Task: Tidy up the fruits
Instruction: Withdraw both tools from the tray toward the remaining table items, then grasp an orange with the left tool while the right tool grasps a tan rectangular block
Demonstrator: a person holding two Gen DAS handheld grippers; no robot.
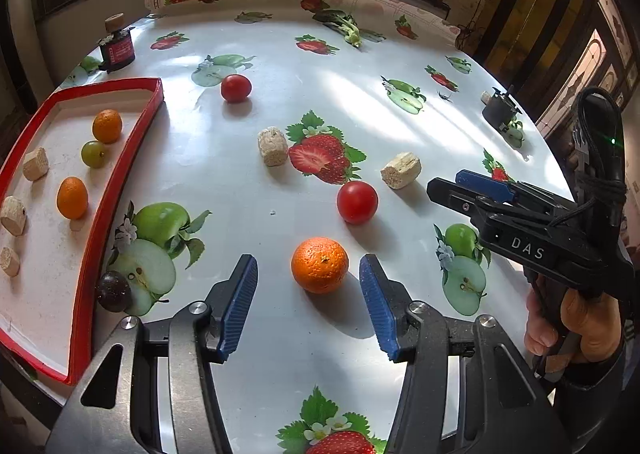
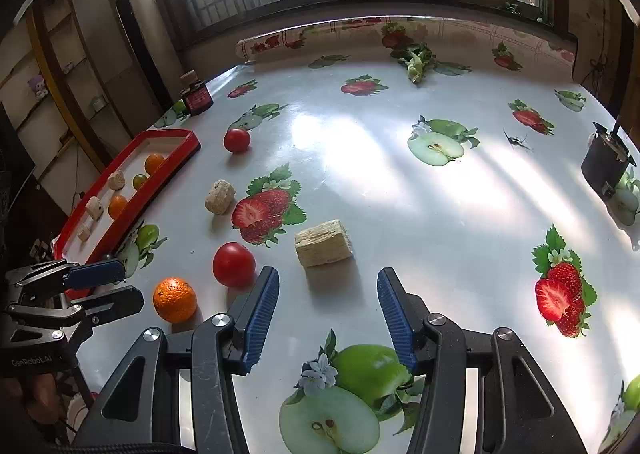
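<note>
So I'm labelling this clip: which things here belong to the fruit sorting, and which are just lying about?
Job: orange, near tomato, far tomato, dark fruit, red tray.
Lying about: cork pieces, red jar, black pot, greens.

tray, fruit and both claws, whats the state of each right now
red tray: holds two oranges, a green fruit, cork pieces
orange: on the table, between the left claw fingers, untouched
near tomato: loose on the table
far tomato: loose on the table
left claw: open
right claw: open, empty
</note>
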